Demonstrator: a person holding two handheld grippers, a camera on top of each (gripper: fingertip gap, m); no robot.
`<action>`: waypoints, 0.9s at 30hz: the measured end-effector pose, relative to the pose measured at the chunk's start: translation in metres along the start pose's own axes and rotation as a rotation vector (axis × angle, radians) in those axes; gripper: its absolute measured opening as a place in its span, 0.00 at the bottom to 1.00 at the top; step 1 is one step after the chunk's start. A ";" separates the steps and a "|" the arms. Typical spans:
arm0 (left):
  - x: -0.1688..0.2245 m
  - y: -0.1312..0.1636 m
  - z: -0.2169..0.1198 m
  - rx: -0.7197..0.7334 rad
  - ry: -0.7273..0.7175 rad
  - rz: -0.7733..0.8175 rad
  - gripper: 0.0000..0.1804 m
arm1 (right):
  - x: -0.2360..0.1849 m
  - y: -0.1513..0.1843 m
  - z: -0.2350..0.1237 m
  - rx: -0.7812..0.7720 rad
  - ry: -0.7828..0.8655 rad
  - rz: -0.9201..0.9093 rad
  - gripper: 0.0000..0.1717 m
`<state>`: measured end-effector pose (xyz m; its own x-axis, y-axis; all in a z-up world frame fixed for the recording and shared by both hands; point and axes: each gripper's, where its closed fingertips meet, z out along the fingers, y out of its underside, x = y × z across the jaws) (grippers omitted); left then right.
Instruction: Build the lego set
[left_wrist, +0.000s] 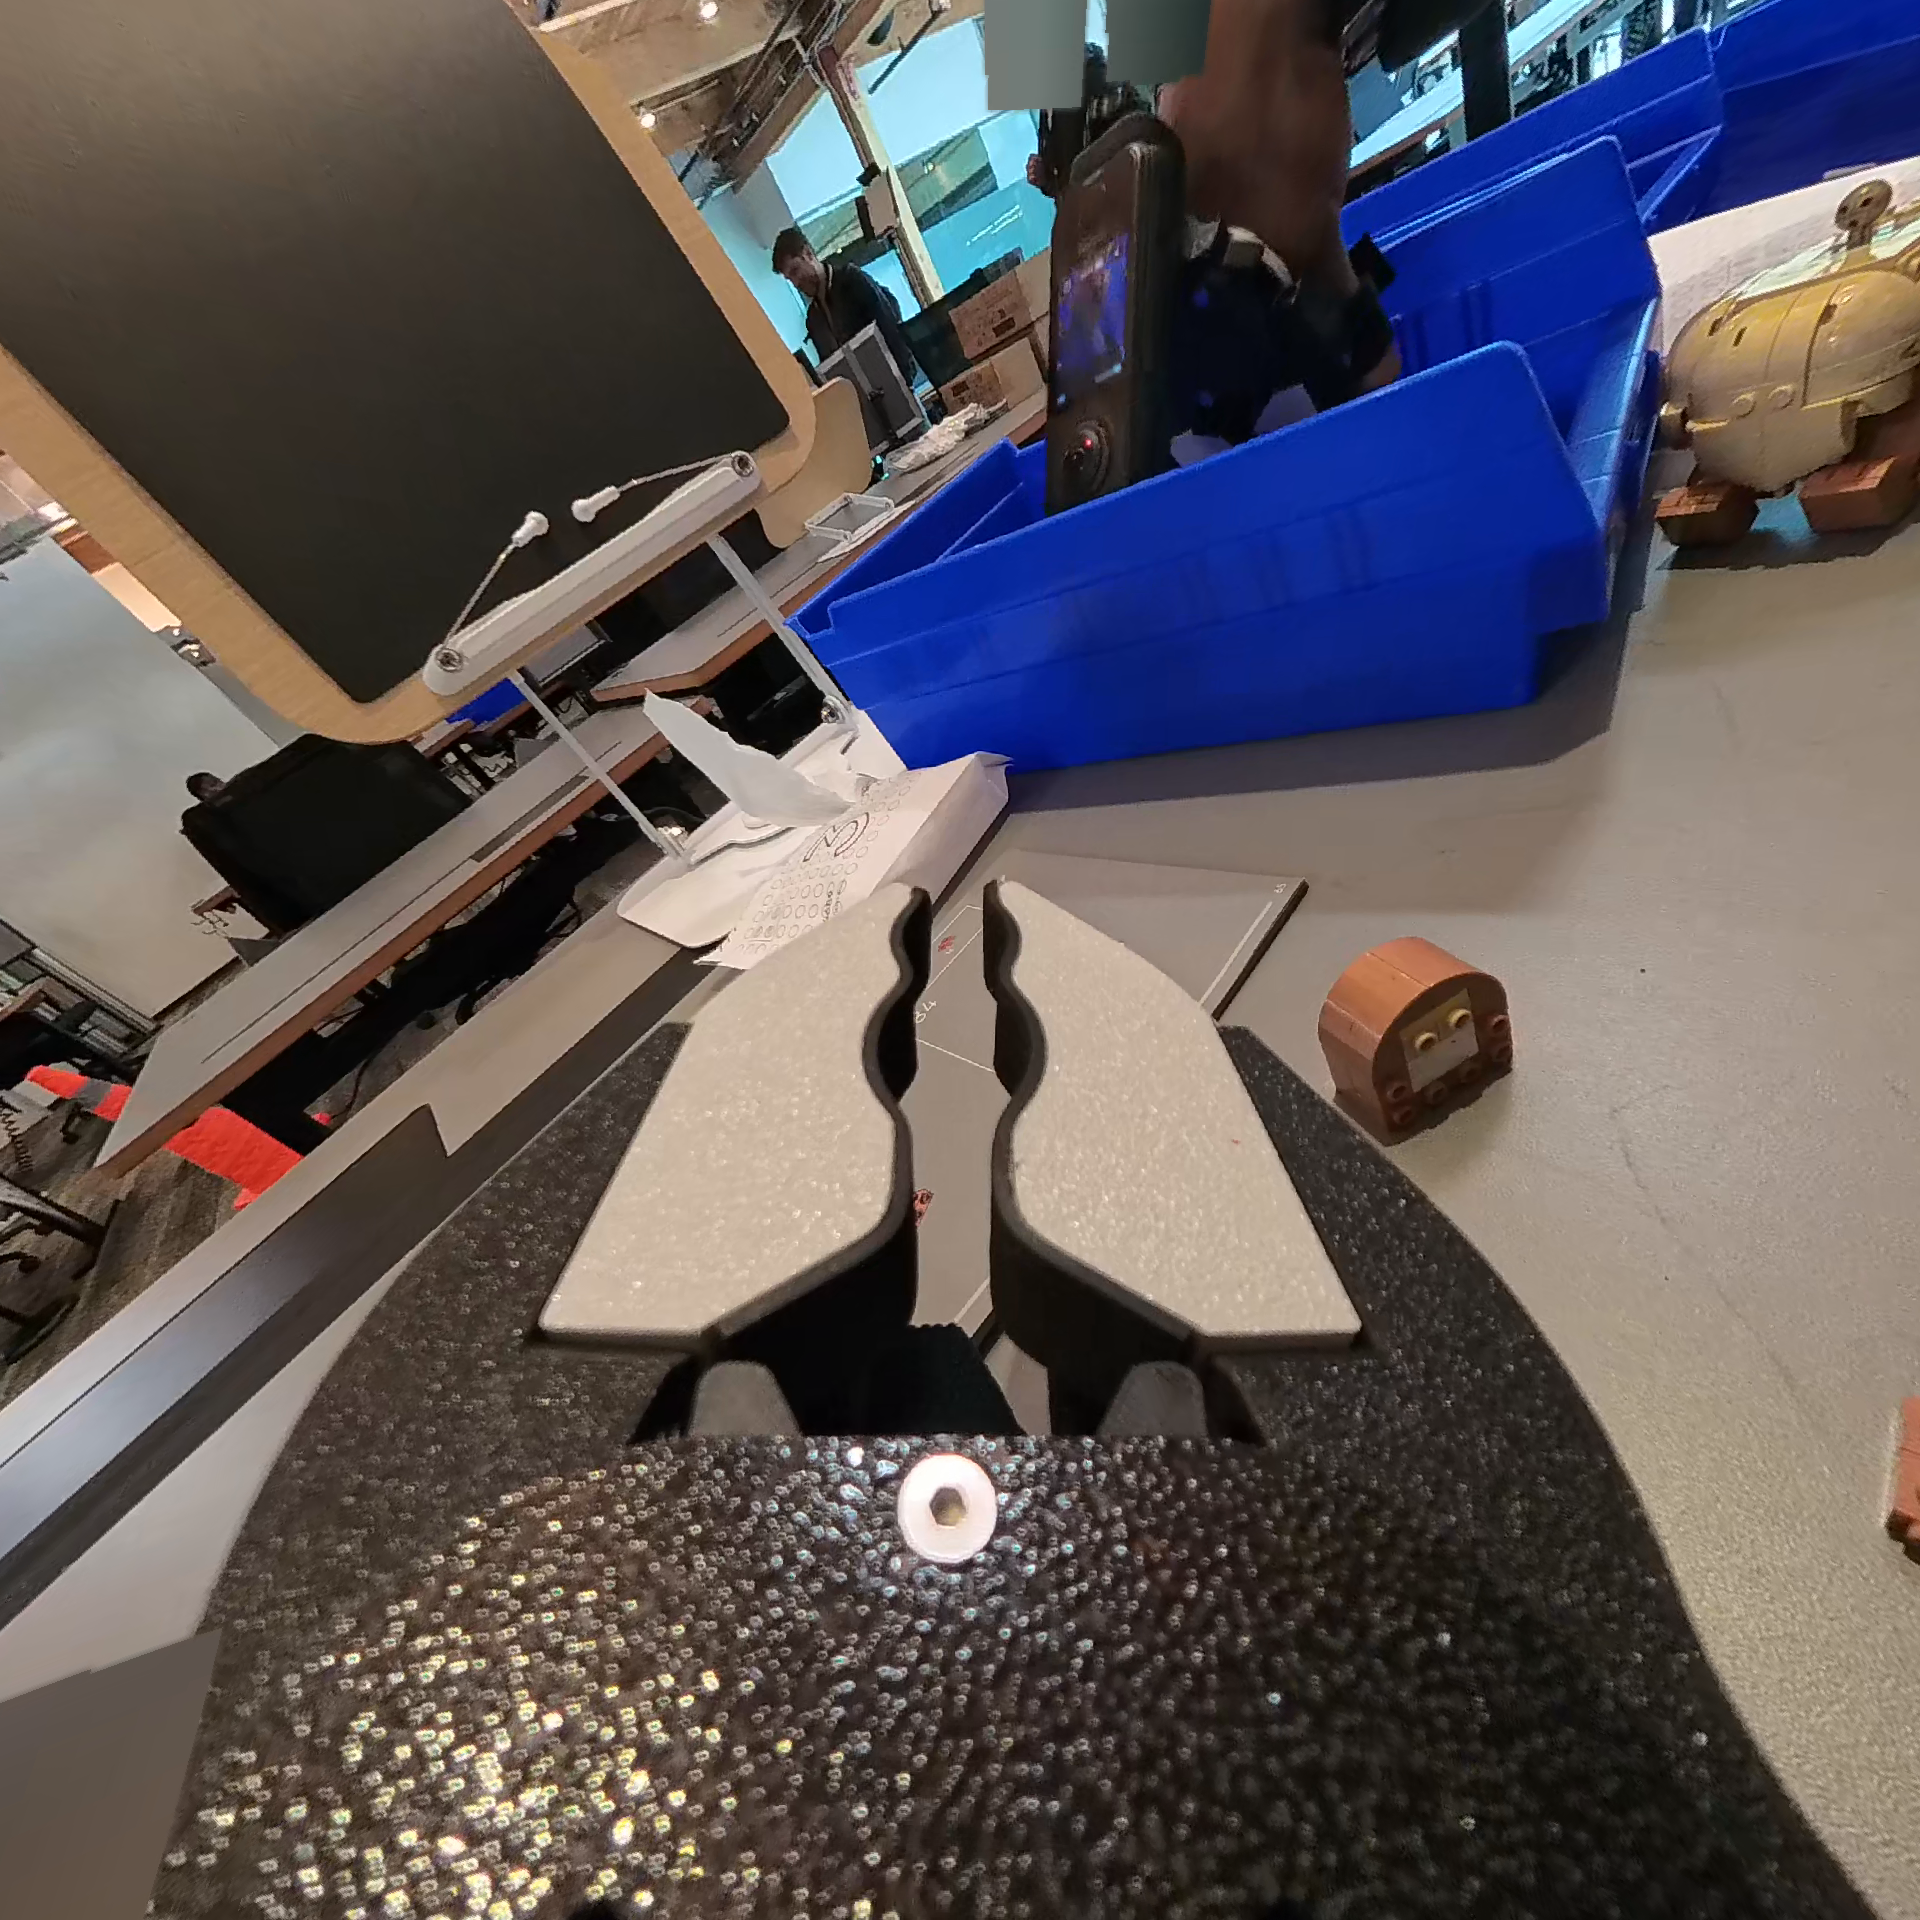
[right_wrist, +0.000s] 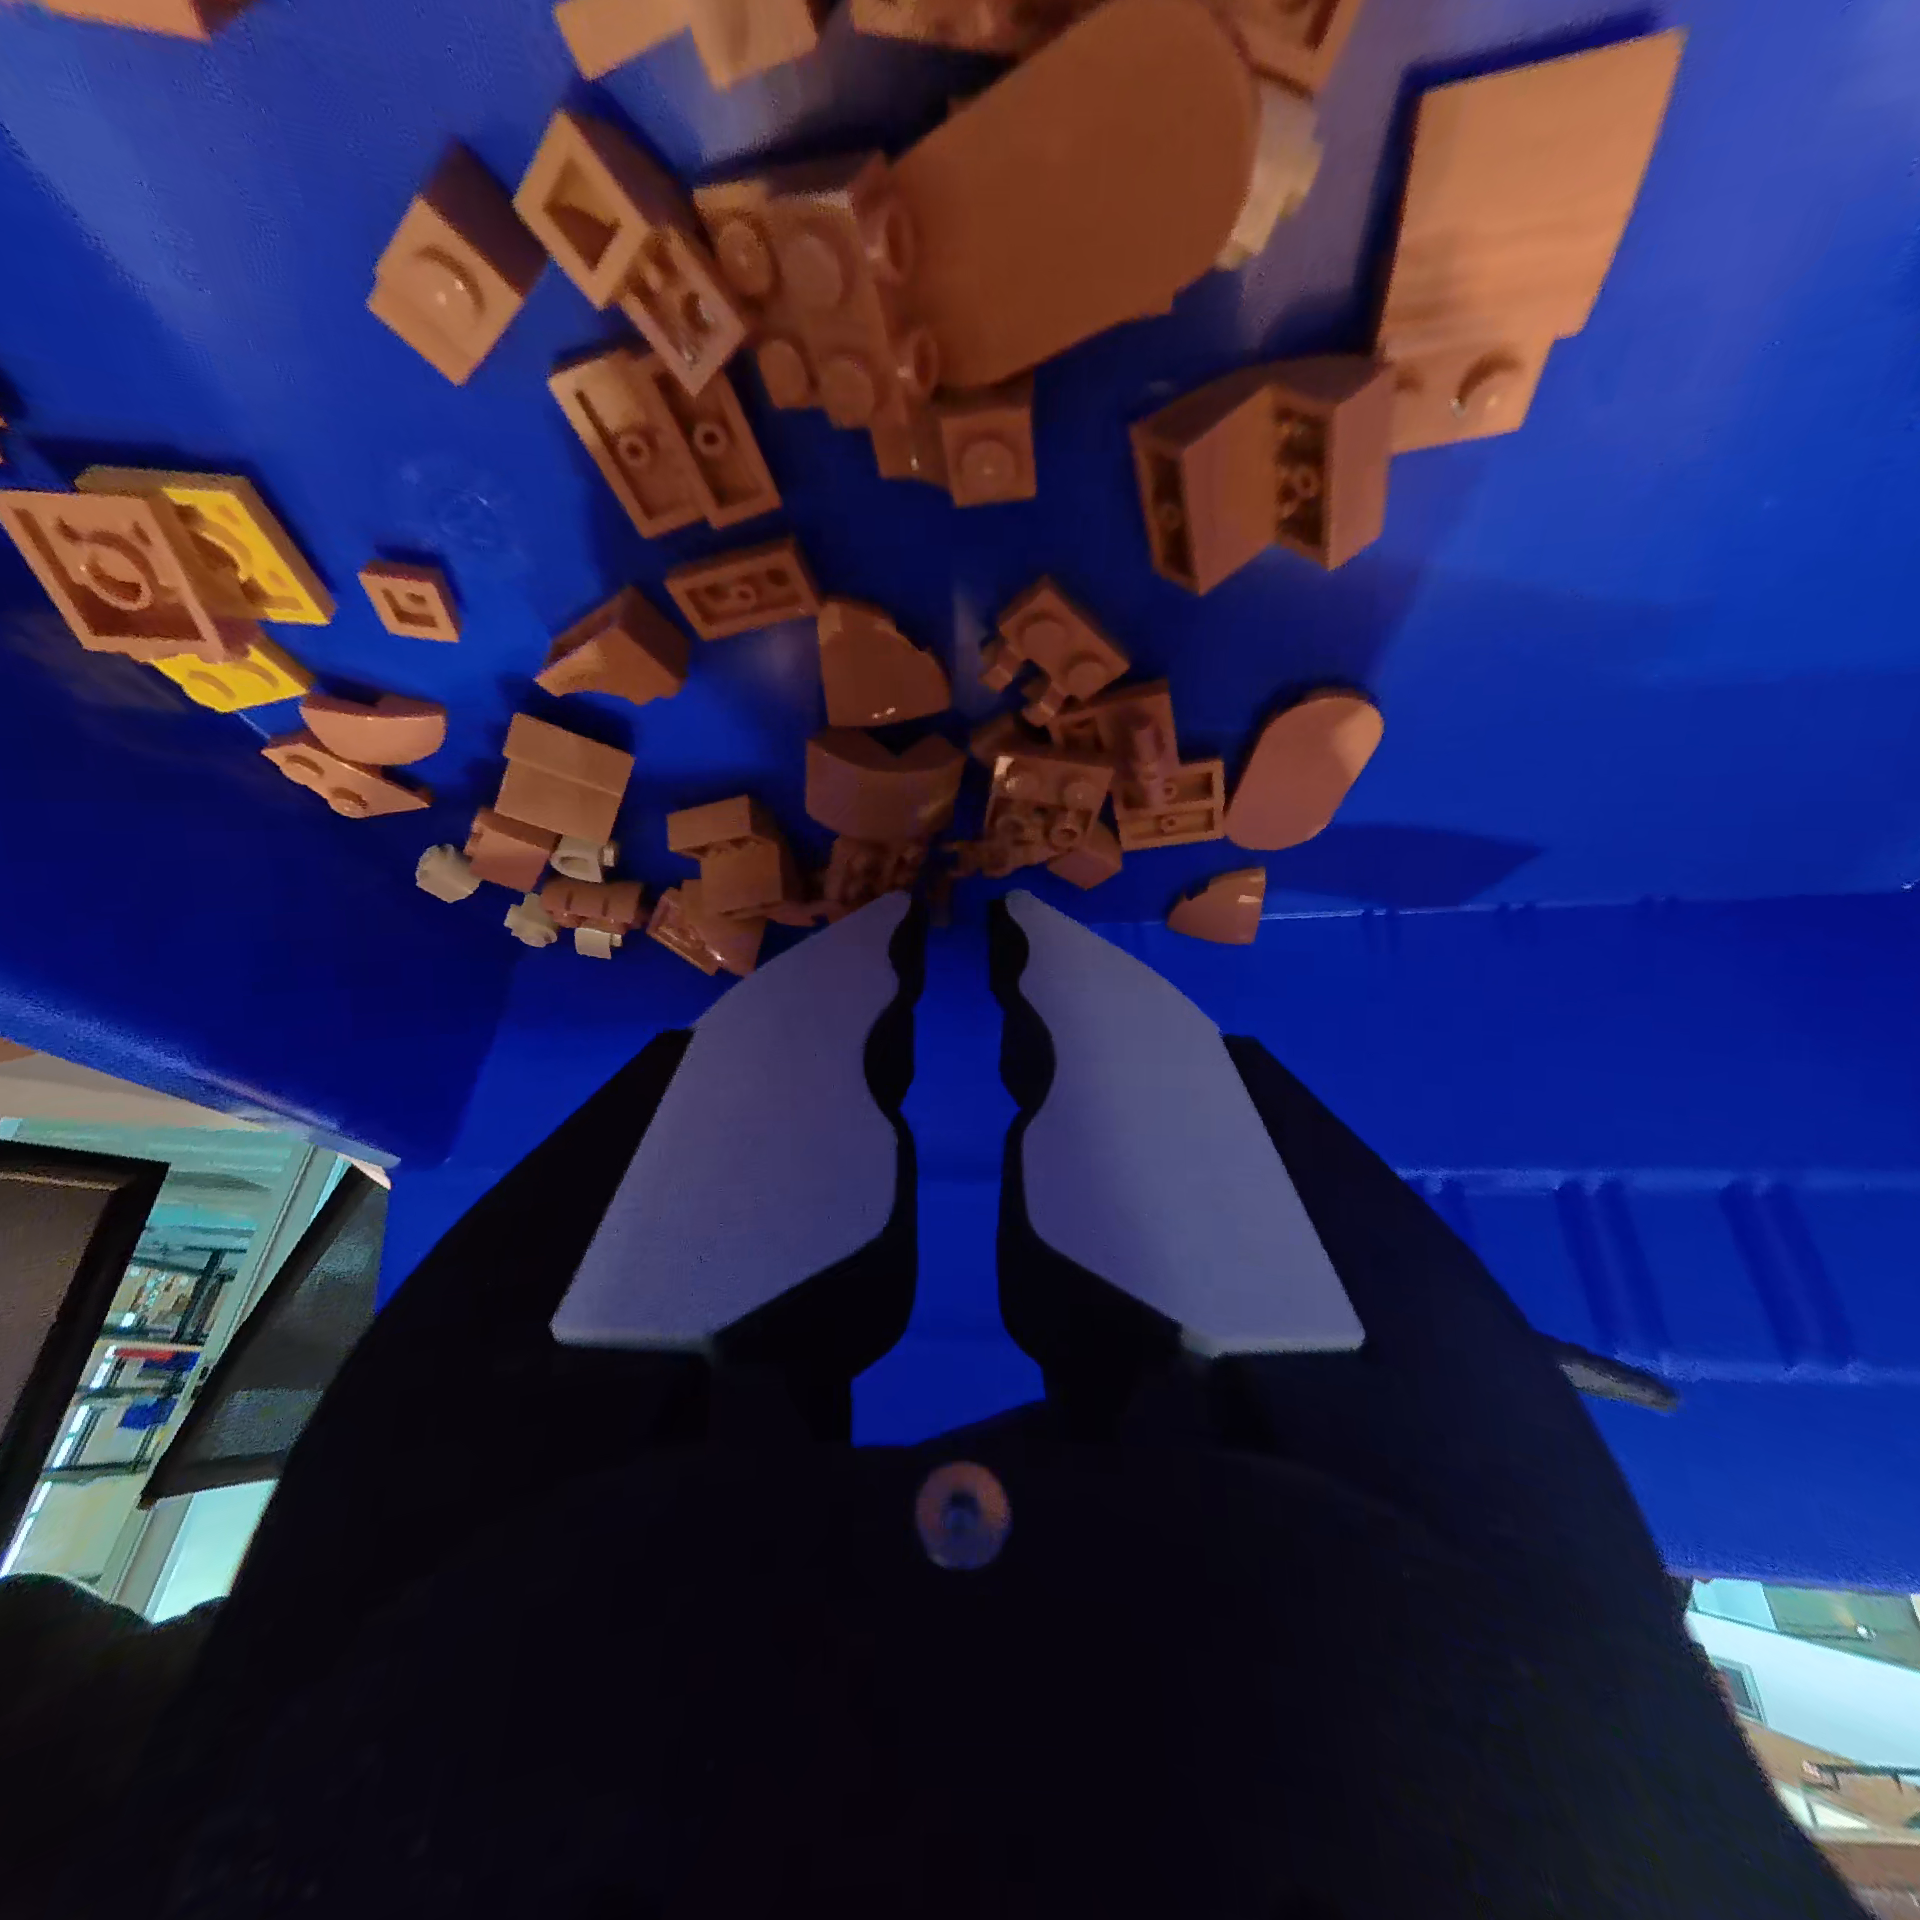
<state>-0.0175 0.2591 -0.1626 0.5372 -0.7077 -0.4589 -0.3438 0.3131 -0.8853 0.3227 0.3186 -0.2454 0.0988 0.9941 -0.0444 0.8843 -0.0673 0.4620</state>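
Note:
My left gripper (left_wrist: 956, 899) is open with a narrow gap and holds nothing. It hovers over a dark grey mat (left_wrist: 1143, 914) on the grey table. A rounded brown brick block (left_wrist: 1418, 1039) sits to its right. My right gripper (right_wrist: 956, 904) is open, reaching down into a blue bin (right_wrist: 1558, 623), with its fingertips at the near edge of a heap of small brown bricks (right_wrist: 883, 790). Blue bin floor shows along the gap between its fingers. In the left wrist view the right gripper (left_wrist: 1112, 343) shows inside the blue bin (left_wrist: 1247, 623), held by a hand.
A beige and brown brick model (left_wrist: 1808, 353) stands at the far right of the table. A white tissue pack (left_wrist: 831, 831) and a black board on a stand (left_wrist: 364, 312) are at the table's left edge. Yellow bricks (right_wrist: 249, 561) lie at the left of the bin. The gap from one gripper's tips to the other's is roughly 35 centimetres. From my left tips it is roughly 9 centimetres to the rounded brown brick block (left_wrist: 1418, 1039); from my right, 35 centimetres.

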 end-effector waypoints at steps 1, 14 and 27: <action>0.000 0.000 0.000 0.000 0.000 0.000 0.05 | -0.001 0.000 0.001 -0.008 -0.002 0.000 0.07; 0.000 -0.002 -0.001 0.008 0.002 -0.011 0.05 | -0.003 -0.011 -0.053 0.313 0.113 0.095 0.04; 0.036 -0.075 -0.032 0.364 0.219 -0.076 0.13 | -0.171 -0.165 -0.274 1.956 -0.494 0.445 0.04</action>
<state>0.0029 0.1893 -0.1103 0.3606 -0.8429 -0.3993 0.0058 0.4301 -0.9027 0.0349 0.1830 -0.0713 0.1893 0.8084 -0.5574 -0.0518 -0.5586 -0.8278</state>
